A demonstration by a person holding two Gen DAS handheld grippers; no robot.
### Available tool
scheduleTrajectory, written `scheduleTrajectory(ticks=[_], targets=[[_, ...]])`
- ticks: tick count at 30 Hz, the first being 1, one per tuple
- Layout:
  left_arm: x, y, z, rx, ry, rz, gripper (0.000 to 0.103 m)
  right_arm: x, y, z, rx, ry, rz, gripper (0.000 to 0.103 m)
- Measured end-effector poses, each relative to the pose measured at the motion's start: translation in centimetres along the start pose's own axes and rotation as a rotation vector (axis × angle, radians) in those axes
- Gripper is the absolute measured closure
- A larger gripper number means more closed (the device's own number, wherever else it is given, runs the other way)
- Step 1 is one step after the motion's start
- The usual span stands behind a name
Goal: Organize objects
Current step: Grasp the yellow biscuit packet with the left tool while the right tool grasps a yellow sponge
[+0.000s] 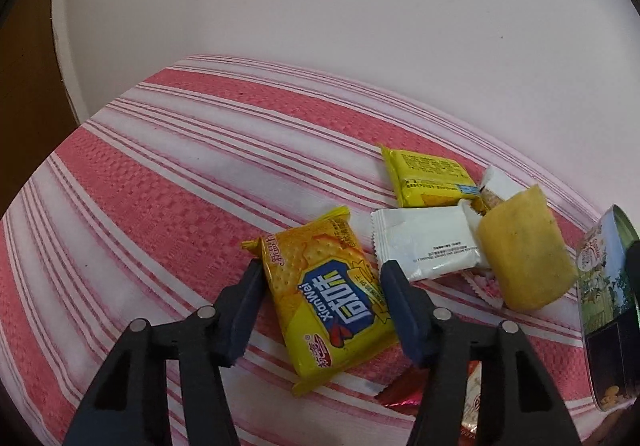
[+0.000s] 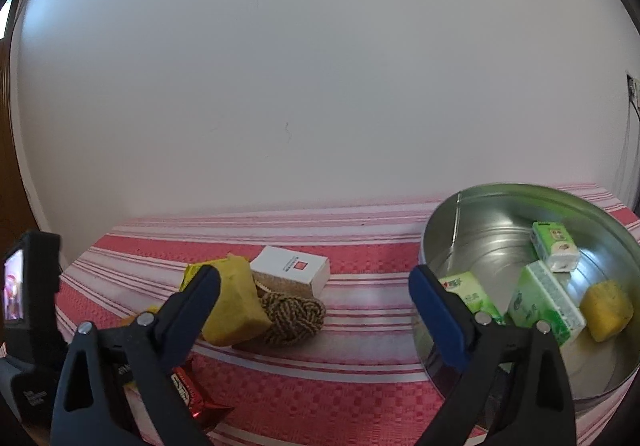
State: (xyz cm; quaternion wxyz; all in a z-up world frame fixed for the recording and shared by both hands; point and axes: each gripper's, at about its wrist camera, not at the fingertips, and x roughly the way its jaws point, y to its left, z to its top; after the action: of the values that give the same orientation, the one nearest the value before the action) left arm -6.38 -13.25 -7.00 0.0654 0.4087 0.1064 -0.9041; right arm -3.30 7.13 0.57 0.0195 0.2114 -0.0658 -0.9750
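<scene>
In the left wrist view my left gripper (image 1: 320, 270) is open with its jaws on either side of a yellow cracker packet (image 1: 324, 302) lying on the striped cloth; I cannot tell if the pads touch it. Beyond lie a white packet (image 1: 424, 242), a second yellow packet (image 1: 428, 175) and a yellow sponge (image 1: 524, 254). In the right wrist view my right gripper (image 2: 316, 278) is open and empty above the cloth. A round metal tin (image 2: 460, 230) on the right holds green tissue packs (image 2: 548, 298) and a yellow sponge (image 2: 606, 310).
A white box (image 2: 292, 270), a coiled brown rope (image 2: 294, 312), another yellow sponge (image 2: 236, 302) and a red candy wrapper (image 2: 192, 394) lie on the red-and-white striped cloth (image 2: 360, 366). A plain wall stands behind. The printed outside of the tin (image 1: 604, 298) shows at the left view's right edge.
</scene>
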Motion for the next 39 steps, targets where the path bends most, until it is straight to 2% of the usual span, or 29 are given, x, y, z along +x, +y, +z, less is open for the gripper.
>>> scheduleTrajectory(ticks=[5, 9, 14, 17, 18, 20, 22, 24, 26, 28, 35, 39], targets=[[-1.0, 0.4, -0.2, -0.039, -0.019, 0.011, 0.043, 1.1, 1.4, 0.0, -0.05, 0.036, 0.016, 0.006], [-2.5, 1.5, 0.0, -0.112, -0.103, 0.074, 0.043, 2.7, 3.5, 0.0, -0.121, 0.089, 0.031, 0.007], [-2.7, 3.2, 0.2, -0.192, -0.122, 0.103, 0.043, 5.7, 5.6, -0.3, -0.206, 0.244, 0.053, 0.022], [-1.9, 3.9, 0.5, -0.209, -0.096, 0.109, 0.043, 7.3, 6.5, -0.7, -0.241, 0.331, 0.073, 0.025], [-1.8, 3.8, 0.5, -0.209, -0.088, 0.103, 0.043, 7.4, 6.8, -0.9, -0.252, 0.335, 0.062, 0.026], [-1.7, 3.3, 0.5, -0.204, -0.087, 0.091, 0.043, 7.0, 7.2, -0.9, -0.275, 0.323, 0.056, 0.042], [-1.8, 3.0, 0.6, -0.19, -0.105, 0.099, 0.043, 6.7, 7.7, -1.0, -0.309, 0.315, 0.056, 0.047], [-1.3, 4.3, 1.0, -0.18, -0.117, 0.1, 0.043, 6.0, 7.7, -1.1, -0.329, 0.31, 0.059, 0.057], [-1.7, 4.1, 0.9, -0.181, -0.135, 0.093, 0.043, 5.6, 7.1, -0.8, -0.305, 0.301, 0.075, 0.073], [-2.1, 4.0, 0.9, -0.181, -0.163, 0.085, 0.043, 4.8, 6.2, -0.6, -0.237, 0.266, 0.121, 0.078], [-3.8, 4.0, 1.2, -0.157, -0.266, 0.032, 0.043, 0.7, 1.9, 1.6, -0.017, 0.135, 0.234, 0.079], [-4.6, 3.9, 1.2, -0.126, -0.335, 0.006, 0.043, -1.8, -0.3, 2.5, 0.043, 0.049, 0.219, 0.079]])
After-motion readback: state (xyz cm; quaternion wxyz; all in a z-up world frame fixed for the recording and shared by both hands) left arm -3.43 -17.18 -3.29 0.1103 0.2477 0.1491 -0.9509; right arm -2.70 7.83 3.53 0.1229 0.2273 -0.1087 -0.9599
